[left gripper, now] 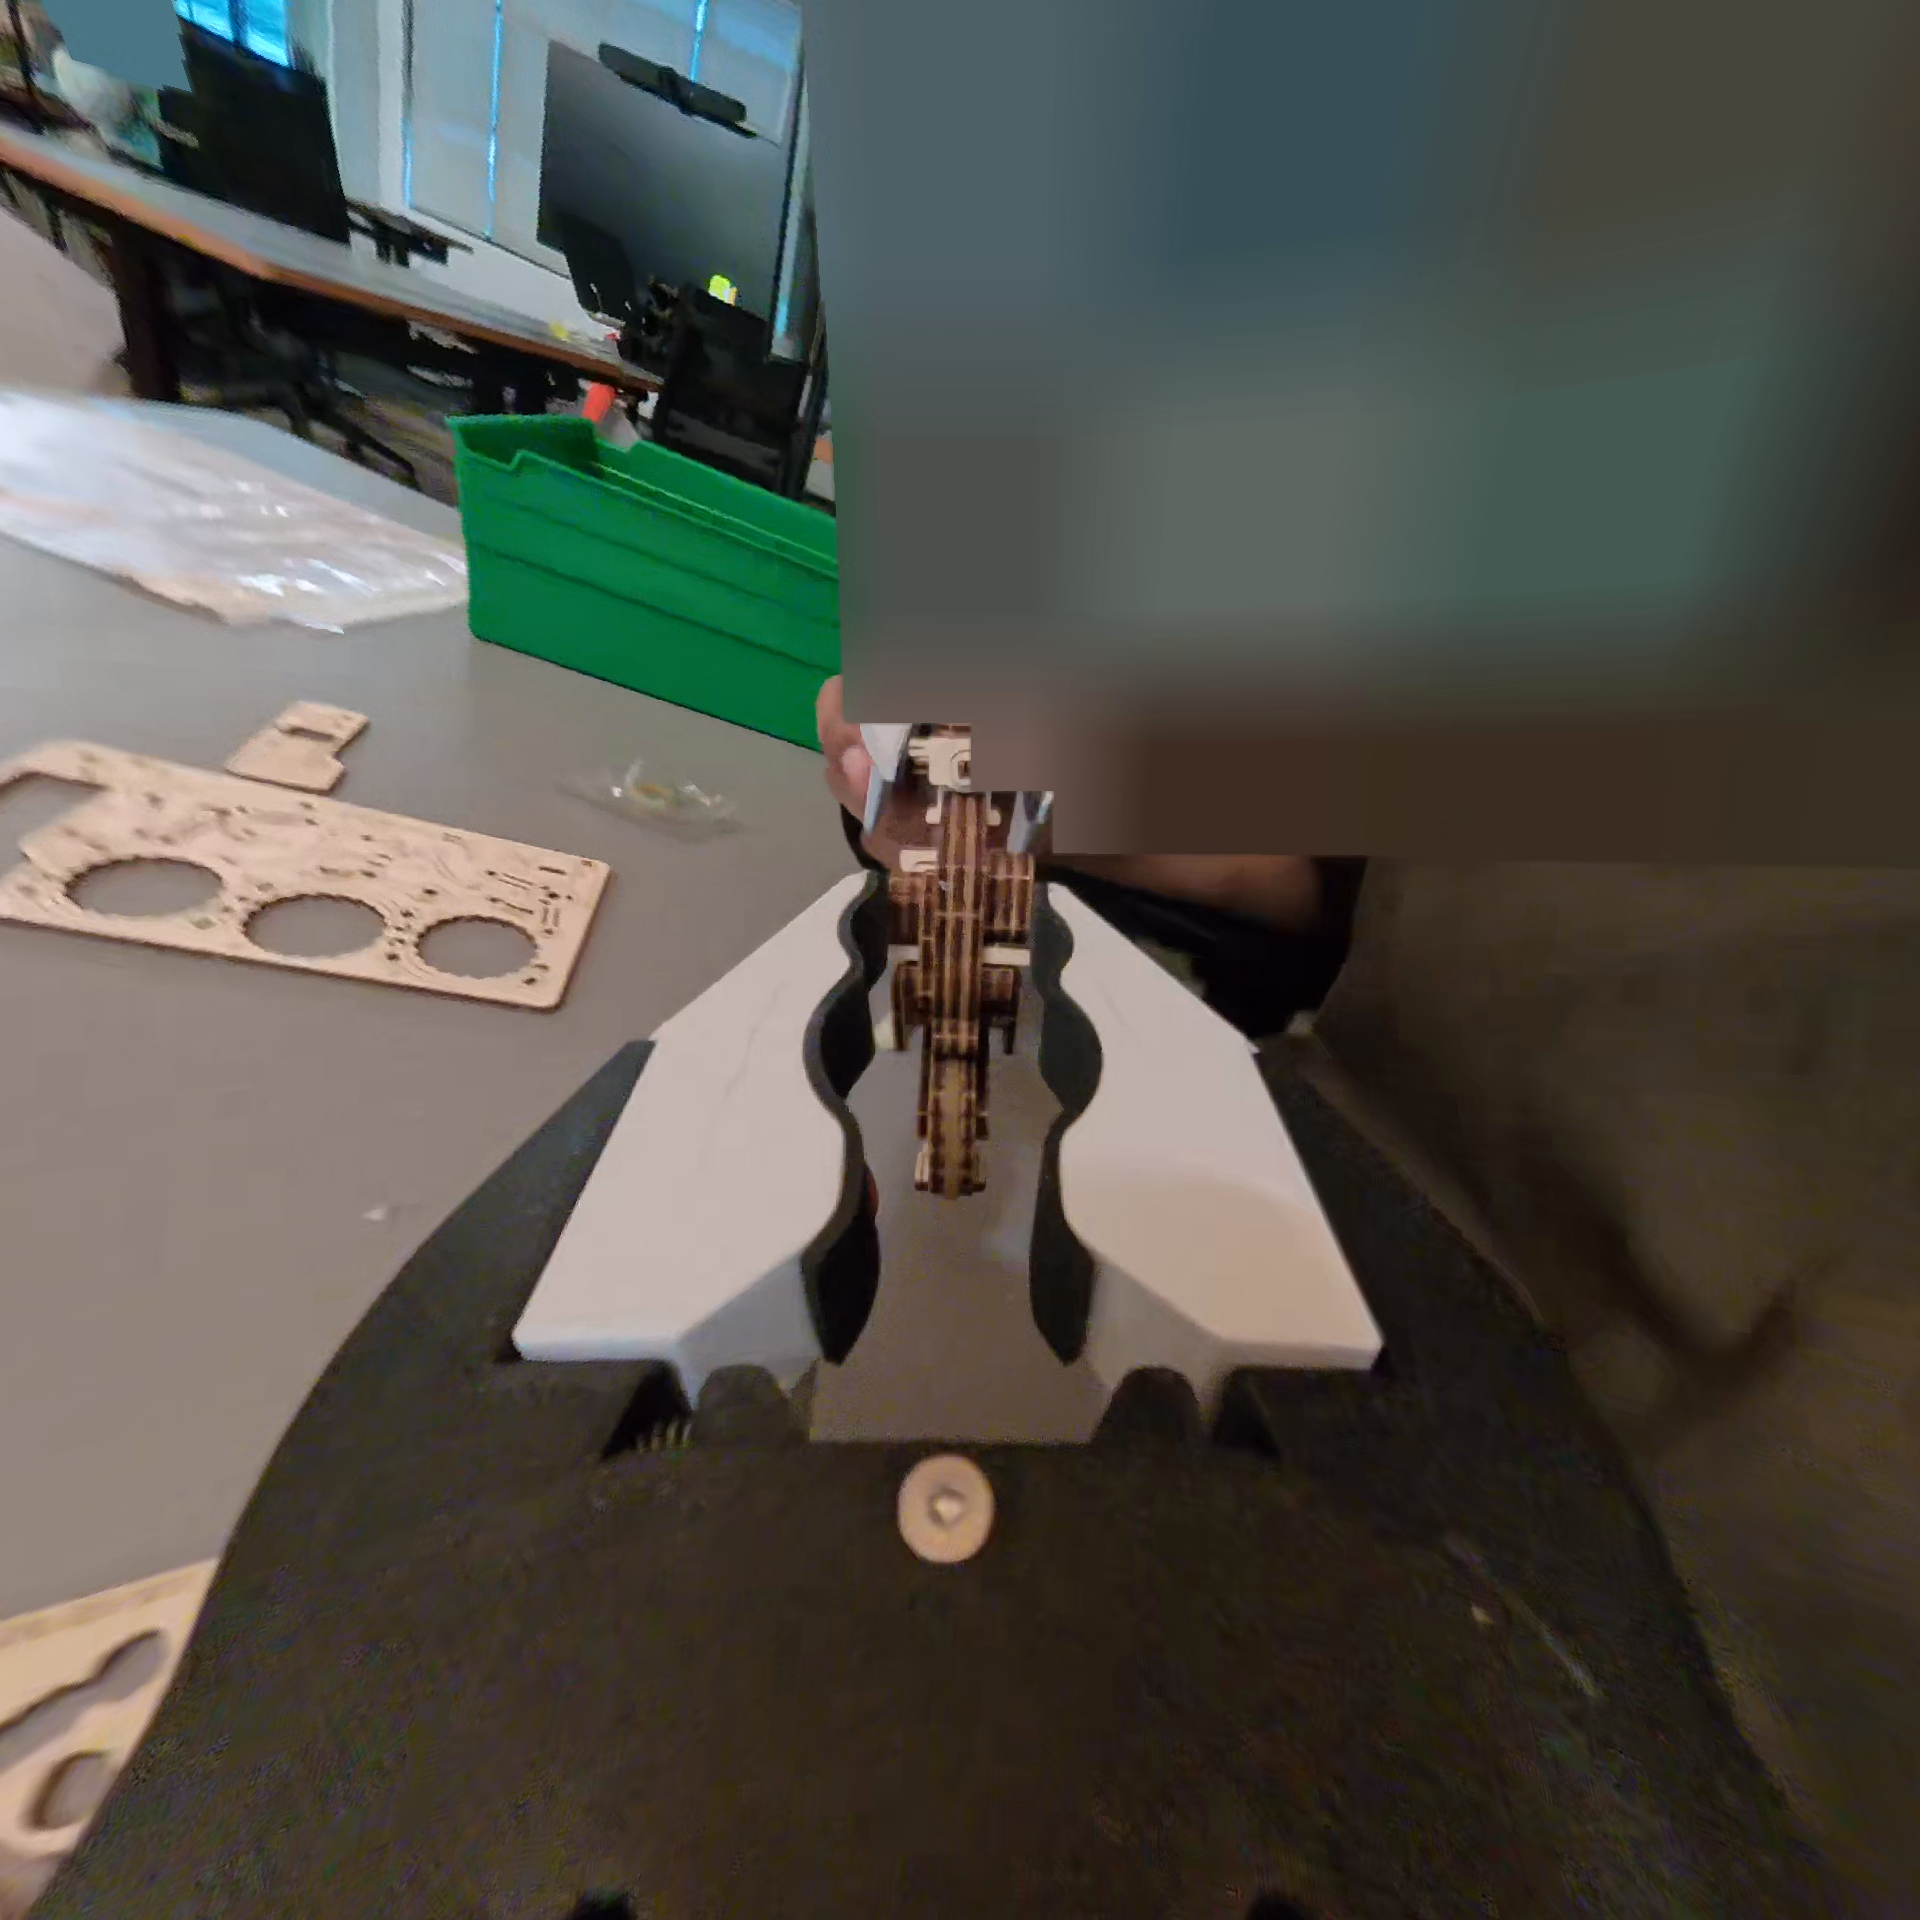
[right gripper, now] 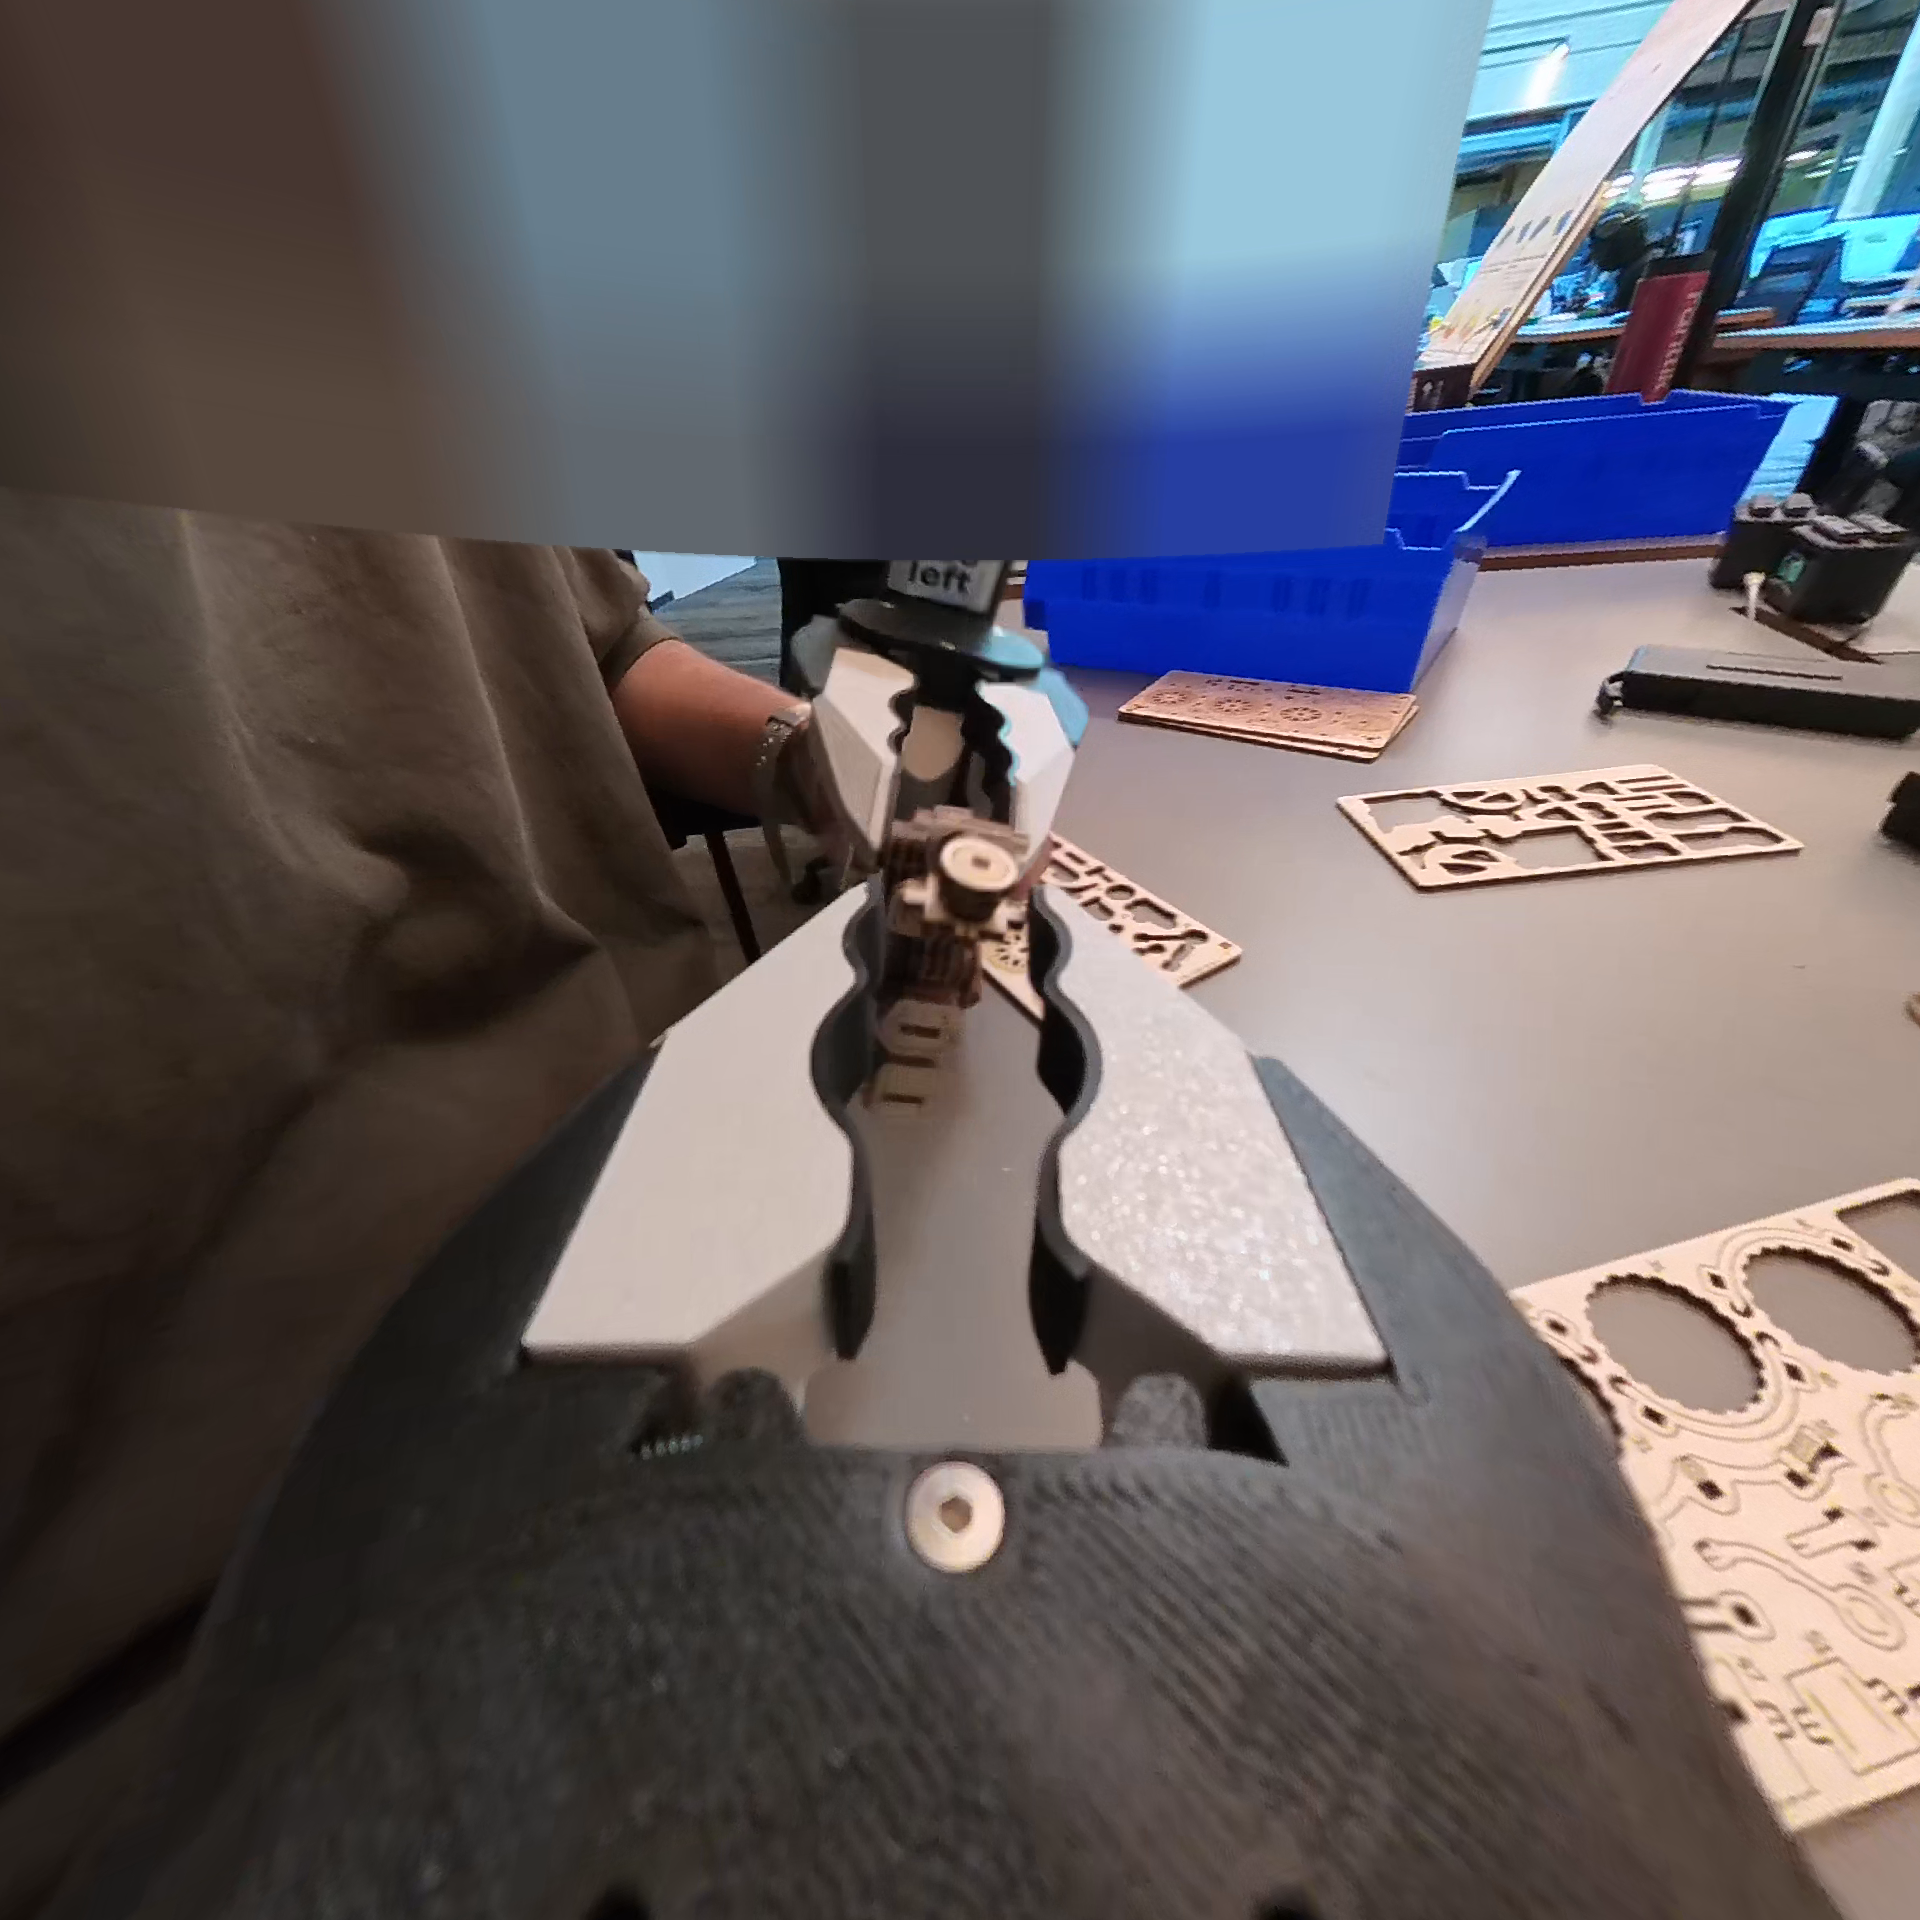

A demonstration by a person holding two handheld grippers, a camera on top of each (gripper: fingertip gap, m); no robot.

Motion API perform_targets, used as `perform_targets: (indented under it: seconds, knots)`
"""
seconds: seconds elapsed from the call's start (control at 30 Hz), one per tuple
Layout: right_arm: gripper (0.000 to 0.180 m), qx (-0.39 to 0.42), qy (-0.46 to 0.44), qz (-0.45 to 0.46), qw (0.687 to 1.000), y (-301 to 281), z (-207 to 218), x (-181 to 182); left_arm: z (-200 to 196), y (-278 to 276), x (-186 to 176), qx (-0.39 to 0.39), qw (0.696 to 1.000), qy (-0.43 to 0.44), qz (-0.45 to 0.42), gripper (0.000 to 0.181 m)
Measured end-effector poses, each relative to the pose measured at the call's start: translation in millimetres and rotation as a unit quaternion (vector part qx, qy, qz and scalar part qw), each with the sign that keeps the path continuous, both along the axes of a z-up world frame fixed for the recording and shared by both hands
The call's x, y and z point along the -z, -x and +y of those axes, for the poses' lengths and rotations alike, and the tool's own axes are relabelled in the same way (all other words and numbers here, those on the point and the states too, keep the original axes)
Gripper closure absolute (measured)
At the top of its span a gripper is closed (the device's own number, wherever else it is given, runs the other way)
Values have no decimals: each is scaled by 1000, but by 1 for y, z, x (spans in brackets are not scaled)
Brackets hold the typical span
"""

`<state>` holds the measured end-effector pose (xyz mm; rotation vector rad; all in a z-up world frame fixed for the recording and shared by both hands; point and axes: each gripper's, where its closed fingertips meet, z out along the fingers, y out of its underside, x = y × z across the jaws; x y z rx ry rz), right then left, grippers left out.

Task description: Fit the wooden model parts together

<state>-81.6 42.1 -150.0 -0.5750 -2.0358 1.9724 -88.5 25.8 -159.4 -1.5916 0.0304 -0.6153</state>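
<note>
A small layered wooden model (left gripper: 954,966) hangs in the air between both grippers, above the grey table (left gripper: 260,1143). My left gripper (left gripper: 958,894) is shut on its near end, white fingertips pressing its sides. The right gripper's tips (left gripper: 883,774) grip the far end. In the right wrist view my right gripper (right gripper: 951,904) is shut on the model (right gripper: 930,956), which shows a round wooden hub (right gripper: 977,868) at its far end. The left gripper (right gripper: 940,821) faces it and holds that far end.
Punched-out wooden sheets (left gripper: 312,894) and a loose piece (left gripper: 296,746) lie on the table's left, with a green bin (left gripper: 644,561) and plastic wrap (left gripper: 208,520) behind. Blue bins (right gripper: 1247,613), more sheets (right gripper: 1558,821) (right gripper: 1766,1455) and black gear (right gripper: 1766,686) sit right. A person's torso (right gripper: 260,935) is close. The grippers are tip to tip, or close to it.
</note>
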Motion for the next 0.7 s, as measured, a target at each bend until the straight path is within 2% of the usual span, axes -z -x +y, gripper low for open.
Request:
perform_targets:
  seconds: [0.13,0.23,0.43,0.57,0.7]
  knots:
    - [149,25,8,14,1000,5,7,-6,1,10,-5,13,990,11,-137,156]
    - [146,60,1,50,997,10,16,-13,2,13,1,29,977,37,-208,156]
    - [145,100,-86,124,983,12,21,-6,4,17,8,58,940,72,-329,156]
    - [148,117,-162,162,966,15,17,7,3,18,11,74,918,83,-380,156]
    - [153,129,-196,179,956,17,14,12,3,16,12,85,912,91,-391,156]
